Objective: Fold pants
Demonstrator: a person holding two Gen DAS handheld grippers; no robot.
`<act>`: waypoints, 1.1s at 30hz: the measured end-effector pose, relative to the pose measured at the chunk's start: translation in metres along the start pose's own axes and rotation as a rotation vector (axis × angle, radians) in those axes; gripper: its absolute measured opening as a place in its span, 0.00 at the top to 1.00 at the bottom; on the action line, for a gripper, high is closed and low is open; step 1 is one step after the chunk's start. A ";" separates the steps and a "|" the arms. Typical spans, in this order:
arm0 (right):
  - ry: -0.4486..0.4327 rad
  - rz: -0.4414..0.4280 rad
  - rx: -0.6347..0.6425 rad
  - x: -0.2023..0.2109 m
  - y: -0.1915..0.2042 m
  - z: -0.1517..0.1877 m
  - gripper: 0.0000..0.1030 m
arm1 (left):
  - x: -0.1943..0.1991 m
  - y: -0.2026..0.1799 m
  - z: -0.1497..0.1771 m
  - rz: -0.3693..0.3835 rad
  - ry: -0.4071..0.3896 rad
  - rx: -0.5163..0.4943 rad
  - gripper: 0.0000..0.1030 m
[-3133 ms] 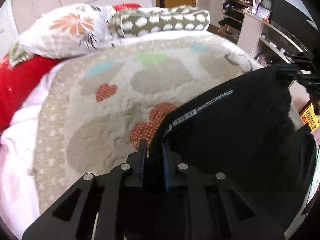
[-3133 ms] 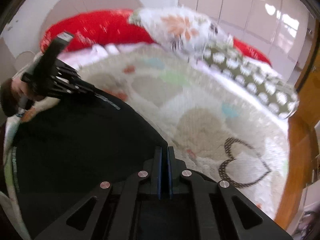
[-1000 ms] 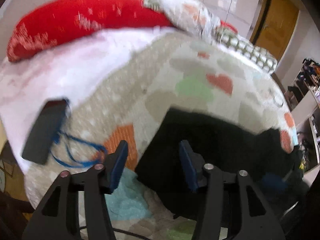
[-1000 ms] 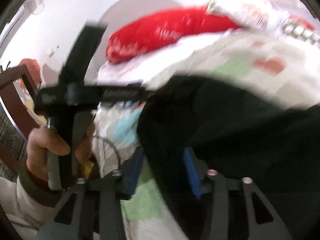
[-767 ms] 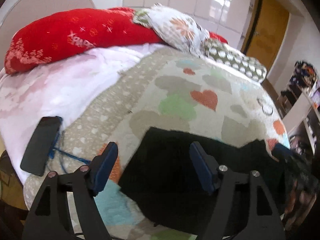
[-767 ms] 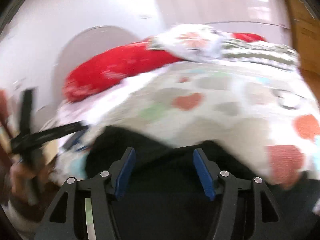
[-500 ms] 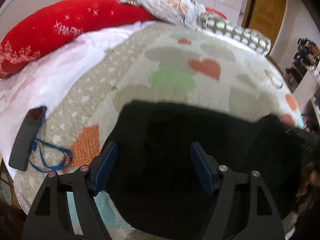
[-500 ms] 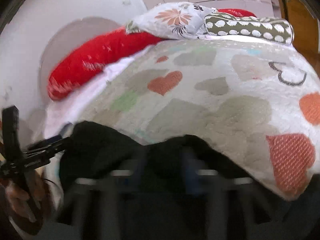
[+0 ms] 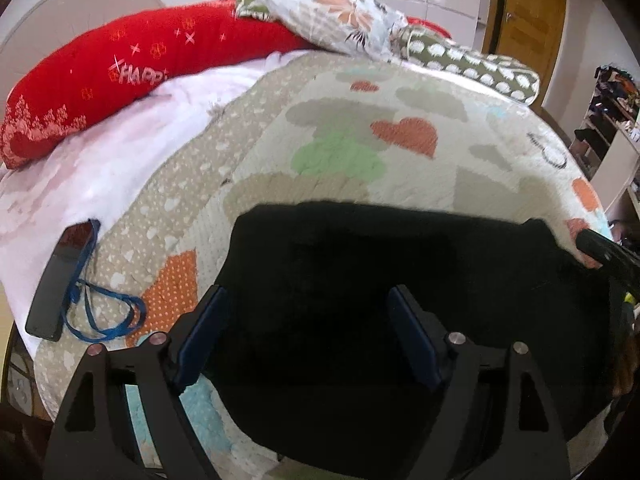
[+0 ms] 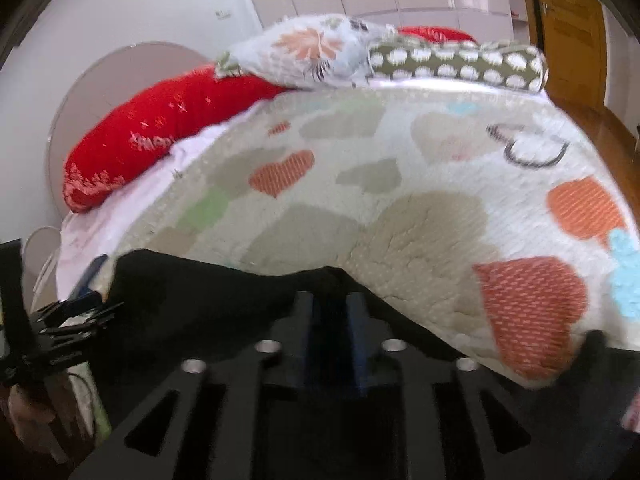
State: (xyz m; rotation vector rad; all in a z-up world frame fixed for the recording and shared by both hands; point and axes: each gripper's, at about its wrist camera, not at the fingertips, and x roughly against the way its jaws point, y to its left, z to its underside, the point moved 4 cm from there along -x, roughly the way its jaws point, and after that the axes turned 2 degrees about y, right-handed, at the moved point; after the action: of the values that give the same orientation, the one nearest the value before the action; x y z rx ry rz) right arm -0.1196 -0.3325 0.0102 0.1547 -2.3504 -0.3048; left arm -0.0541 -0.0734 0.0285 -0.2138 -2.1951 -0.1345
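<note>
Far left on the bed, a dark phone (image 9: 60, 280) lies with a blue cord (image 9: 104, 316) looped beside it on the heart-print quilt (image 9: 360, 152). That cord sits near the left edge of the fabric, so a low sweep of the left gripper (image 9: 308, 332) could, I'd say, catch it and drag the phone along.

Moving in: the left gripper hangs over the black pants (image 9: 400, 280), jaws spread wide and opening further. Its blue pads (image 9: 200, 340) straddle the cloth without pressing on it. The pants lie in a broad, flattish slab at the near edge of the quilt, right below both tools.

The danger here is a grab that takes only the top layer. The fabric is uniformly black, the layers are hard to tell apart, and a shallow pinch would likely peel one ply up and undo the fold.

Further right, the right gripper (image 10: 332, 316) points into the cloth near the pants' far edge. Its jaws stand narrow and are opening, with dark fabric between them; whether the pads press on it I cannot tell through the blur.

If cloth clings there as that hand pulls away, the right corner may lift and skew. The pants also sit close to the bed's edge, so a hard tug toward the person could slide them off.
</note>
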 end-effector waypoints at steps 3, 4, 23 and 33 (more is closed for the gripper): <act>-0.027 -0.032 0.016 0.026 0.011 0.004 0.62 | 0.009 -0.010 -0.004 0.013 -0.014 -0.014 0.20; -0.027 -0.048 0.019 0.032 0.015 0.006 0.60 | 0.011 -0.013 -0.005 0.018 -0.019 -0.018 0.20; 0.016 0.020 -0.108 0.073 -0.040 0.074 0.42 | -0.011 -0.073 0.017 0.181 0.097 -0.035 0.20; -0.036 0.231 -0.161 0.107 -0.112 0.033 0.30 | -0.006 -0.128 0.017 0.250 0.095 -0.163 0.19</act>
State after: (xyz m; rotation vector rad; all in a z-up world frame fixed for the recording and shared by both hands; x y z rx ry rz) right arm -0.2167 -0.4564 0.0300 -0.2001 -2.3388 -0.3835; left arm -0.0903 -0.1960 0.0112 -0.5597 -2.0447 -0.1799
